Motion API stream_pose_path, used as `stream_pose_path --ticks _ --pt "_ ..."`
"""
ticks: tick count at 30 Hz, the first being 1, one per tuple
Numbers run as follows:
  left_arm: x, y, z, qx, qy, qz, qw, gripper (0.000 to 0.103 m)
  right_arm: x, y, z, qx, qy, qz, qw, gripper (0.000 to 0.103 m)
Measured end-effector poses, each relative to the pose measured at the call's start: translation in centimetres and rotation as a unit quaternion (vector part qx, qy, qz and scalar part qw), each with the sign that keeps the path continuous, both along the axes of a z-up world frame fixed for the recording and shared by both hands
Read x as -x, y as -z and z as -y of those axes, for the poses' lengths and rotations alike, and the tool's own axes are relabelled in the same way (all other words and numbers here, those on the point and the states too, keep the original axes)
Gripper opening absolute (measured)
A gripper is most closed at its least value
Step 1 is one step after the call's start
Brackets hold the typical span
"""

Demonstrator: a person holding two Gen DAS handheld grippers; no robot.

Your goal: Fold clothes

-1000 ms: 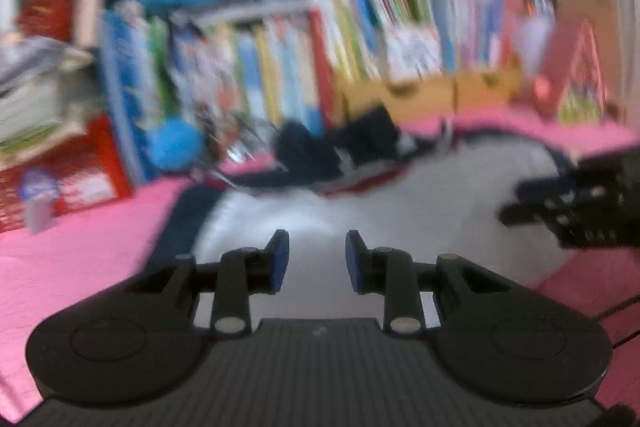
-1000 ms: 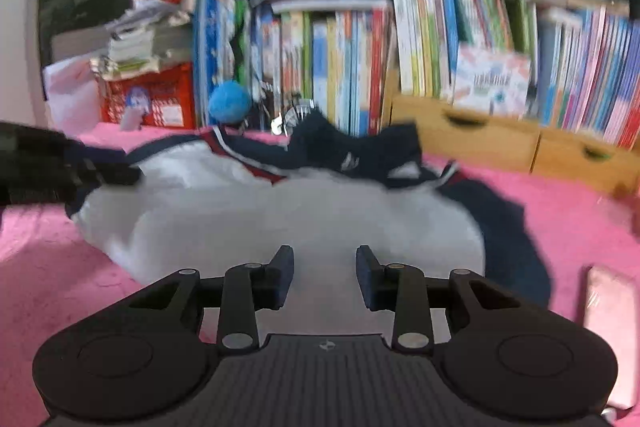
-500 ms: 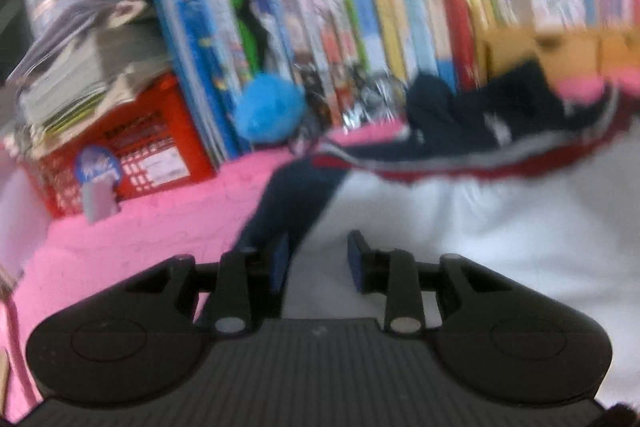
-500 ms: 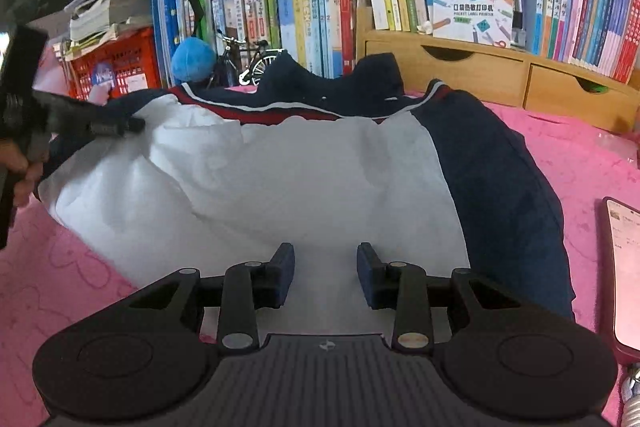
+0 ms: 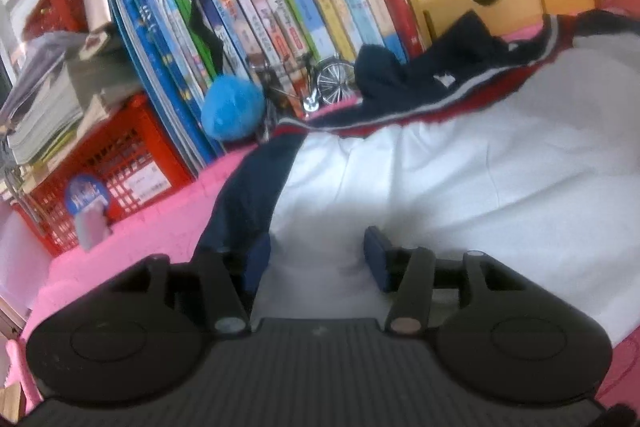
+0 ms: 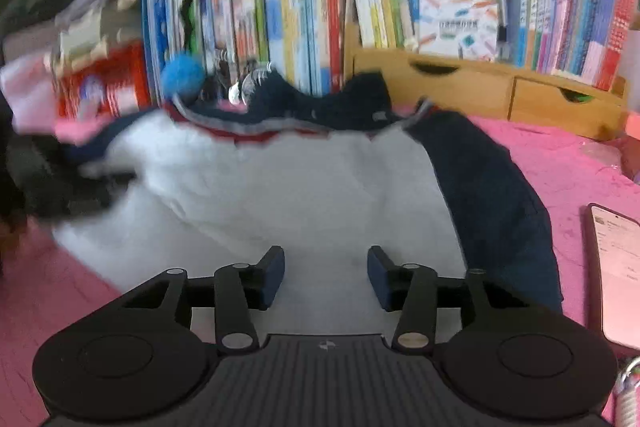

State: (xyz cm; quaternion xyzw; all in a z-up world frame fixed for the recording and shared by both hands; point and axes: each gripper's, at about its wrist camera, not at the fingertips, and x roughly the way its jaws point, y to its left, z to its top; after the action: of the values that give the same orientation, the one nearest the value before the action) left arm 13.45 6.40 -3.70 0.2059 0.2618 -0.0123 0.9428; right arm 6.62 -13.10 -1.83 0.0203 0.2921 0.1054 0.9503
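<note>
I see a pink textured cloth surface (image 6: 552,155) under everything, with a white jacket with navy sleeves and red-striped collar (image 6: 288,187) spread flat across it before a row of upright colourful books (image 5: 304,3). My left gripper (image 5: 316,261) hangs over the jacket's near left edge, jaws opening, clamping nothing. My right gripper (image 6: 326,277) sits above the white hem, jaws likewise opening and empty.
</note>
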Motion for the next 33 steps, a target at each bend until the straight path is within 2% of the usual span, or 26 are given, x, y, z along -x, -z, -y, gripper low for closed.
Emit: stream_pose_path --ticks 2,5,7,10,11,13,14,17,18,19,21,22,23,24,26,29,30,31,32,33 --pt "0.1 -0.2 -0.3 0.009 0.0 -0.002 1.0 0.051 0.0 -0.6 -2.2 0.011 -0.037 0.011 0.999 0.057" --pt "0.2 -0.4 -0.6 0.017 0.0 -0.004 0.9999 0.051 -0.7 -0.6 -5.1 0.033 -0.084 0.018 0.996 0.06" --pt "0.2 -0.4 -0.5 0.014 0.0 -0.003 0.9999 0.051 -1.9 0.4 -5.5 0.039 -0.09 -0.001 0.995 0.061" --pt "0.3 -0.4 -0.3 0.012 0.002 0.0 0.9999 0.052 -2.7 1.6 -3.2 0.007 -0.074 -0.031 0.997 0.067" --pt "0.3 -0.4 -0.4 0.014 0.002 -0.001 0.9999 0.052 -2.7 1.7 -2.3 0.01 -0.06 -0.034 0.998 0.067" --pt "0.3 -0.4 -0.7 0.023 0.002 -0.003 0.9997 0.052 -2.4 1.7 -0.5 0.079 0.01 -0.022 0.997 0.066" --pt "0.3 -0.5 -0.9 0.03 0.002 -0.004 0.9995 0.053 -2.4 1.8 0.6 0.116 0.049 -0.014 0.992 0.066" --pt "0.4 -0.6 -1.6 0.053 0.006 -0.006 0.9985 0.054 -2.7 1.8 5.5 0.152 0.138 -0.019 0.978 0.061" --pt "0.6 -0.9 -2.0 0.06 0.024 -0.004 0.9979 0.053 -2.7 1.6 6.7 0.174 0.166 -0.023 0.97 0.062" --pt "0.8 -1.3 -2.5 0.065 0.044 -0.002 0.9969 0.053 -2.5 1.0 7.7 0.176 0.178 -0.022 0.968 0.061" --pt "1.2 -3.3 -3.9 0.105 0.067 0.019 0.992 0.054 -2.2 -0.6 9.0 0.144 0.165 -0.006 0.976 0.061" --pt "1.3 -4.4 -4.6 0.127 0.077 0.031 0.9884 0.063 -2.0 -1.6 9.6 0.121 0.152 0.007 0.981 0.061" --pt "1.0 -5.4 -5.4 0.154 0.08 0.044 0.9839 0.08 -2.3 -2.5 9.9 0.097 0.134 0.017 0.986 0.063" --pt "0.2 -6.0 -6.1 0.173 0.076 0.05 0.9807 0.085 -3.0 -3.2 10.2 0.071 0.116 0.019 0.99 0.064" --pt "-2.9 -6.1 -6.5 0.202 0.058 0.023 0.9775 0.086 -5.8 -3.4 10.2 0.043 0.101 0.011 0.994 0.065" --pt "-7.7 -3.9 -6.3 0.232 0.016 -0.055 0.9711 0.086 -10.2 -3.1 10.0 0.013 0.083 -0.006 0.996 0.066" --pt "-8.8 -2.9 -6.2 0.237 0.004 -0.077 0.9685 0.085 -11.3 -2.4 9.7 0.015 0.079 -0.021 0.997 0.066" --pt "-9.0 -2.2 -5.9 0.233 -0.003 -0.078 0.9694 0.073 -12.3 -1.7 9.4 0.017 0.076 -0.036 0.996 0.063" --pt "-8.9 -1.5 -5.7 0.226 -0.008 -0.074 0.9713 0.055 -13.3 -0.9 9.1 0.019 0.073 -0.052 0.996 0.048" --pt "-8.6 -1.4 -5.2 0.216 0.0 -0.065 0.9741 0.044 -14.3 -0.2 8.8 0.021 0.07 -0.067 0.995 0.039"
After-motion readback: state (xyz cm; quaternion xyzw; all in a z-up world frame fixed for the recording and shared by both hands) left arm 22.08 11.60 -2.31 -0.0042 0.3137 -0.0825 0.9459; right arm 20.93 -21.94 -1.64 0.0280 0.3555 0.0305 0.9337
